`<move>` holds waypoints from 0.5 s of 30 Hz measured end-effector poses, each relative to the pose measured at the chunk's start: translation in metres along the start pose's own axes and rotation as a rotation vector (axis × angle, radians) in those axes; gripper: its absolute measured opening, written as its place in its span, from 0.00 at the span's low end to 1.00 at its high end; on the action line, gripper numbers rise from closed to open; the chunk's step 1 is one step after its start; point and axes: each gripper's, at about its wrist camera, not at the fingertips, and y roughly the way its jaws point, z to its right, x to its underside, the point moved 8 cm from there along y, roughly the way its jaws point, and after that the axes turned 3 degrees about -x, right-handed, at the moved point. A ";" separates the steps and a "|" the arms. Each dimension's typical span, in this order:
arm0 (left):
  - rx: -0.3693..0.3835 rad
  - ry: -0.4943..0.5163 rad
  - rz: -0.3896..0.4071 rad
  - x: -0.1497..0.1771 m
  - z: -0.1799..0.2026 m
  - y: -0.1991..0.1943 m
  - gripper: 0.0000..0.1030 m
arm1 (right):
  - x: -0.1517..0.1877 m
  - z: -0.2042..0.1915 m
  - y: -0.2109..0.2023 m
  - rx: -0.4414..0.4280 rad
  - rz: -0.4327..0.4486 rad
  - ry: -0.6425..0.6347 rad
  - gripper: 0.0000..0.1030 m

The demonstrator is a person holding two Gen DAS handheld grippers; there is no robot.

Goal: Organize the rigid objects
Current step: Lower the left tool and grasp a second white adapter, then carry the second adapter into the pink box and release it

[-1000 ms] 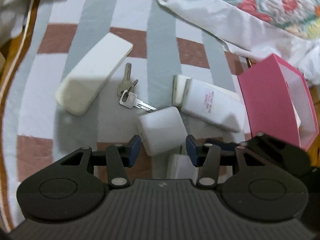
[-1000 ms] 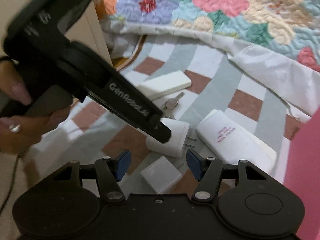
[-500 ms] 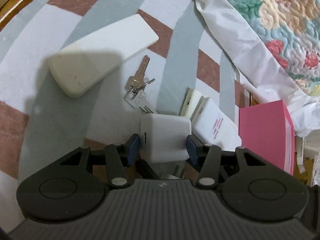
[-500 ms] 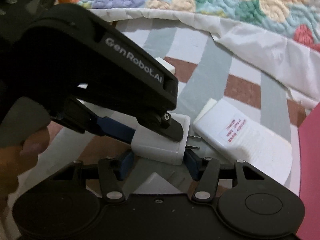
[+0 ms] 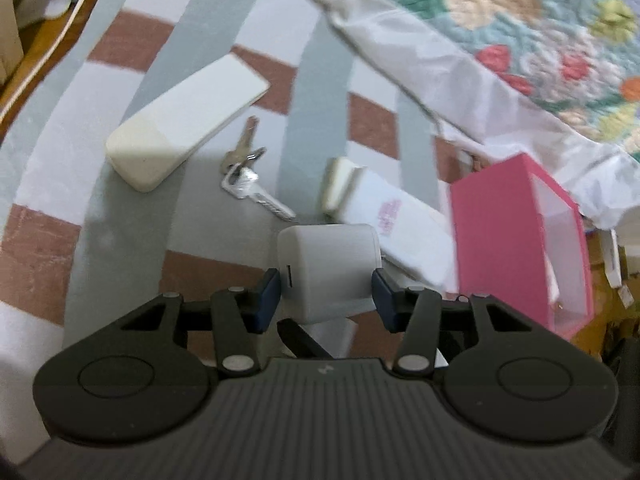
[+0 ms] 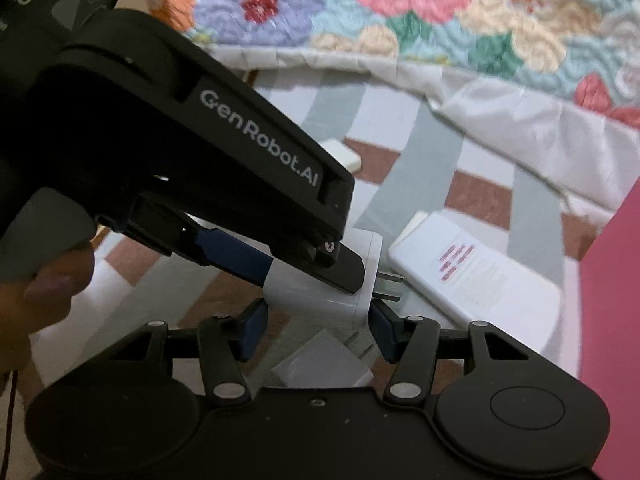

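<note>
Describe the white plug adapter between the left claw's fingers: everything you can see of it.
The white plug adapter is a rounded cube of what looks like smooth matte plastic, with a small dark slot on one side face. Two flat metal prongs stick out of one end. It sits between the blue fingers of the left claw, which are shut on its sides. In the right wrist view it seems raised off the striped cloth, above a smaller white plug, with a flat white power bank just beyond its prongs.

Checked cloth (image 5: pixel 312 92), grey/white/brown; floral quilt (image 6: pixel 440 20) behind w/ white edging; dim light.
</note>
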 end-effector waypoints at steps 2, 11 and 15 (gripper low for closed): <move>0.019 0.026 0.014 0.002 0.014 -0.014 0.47 | -0.003 0.000 -0.016 0.026 0.026 -0.032 0.59; 0.080 0.226 0.095 0.005 0.106 -0.065 0.45 | -0.016 0.023 -0.108 0.131 0.145 -0.059 0.59; 0.101 0.305 0.077 0.002 0.157 -0.064 0.45 | -0.021 0.062 -0.128 0.203 0.167 -0.022 0.59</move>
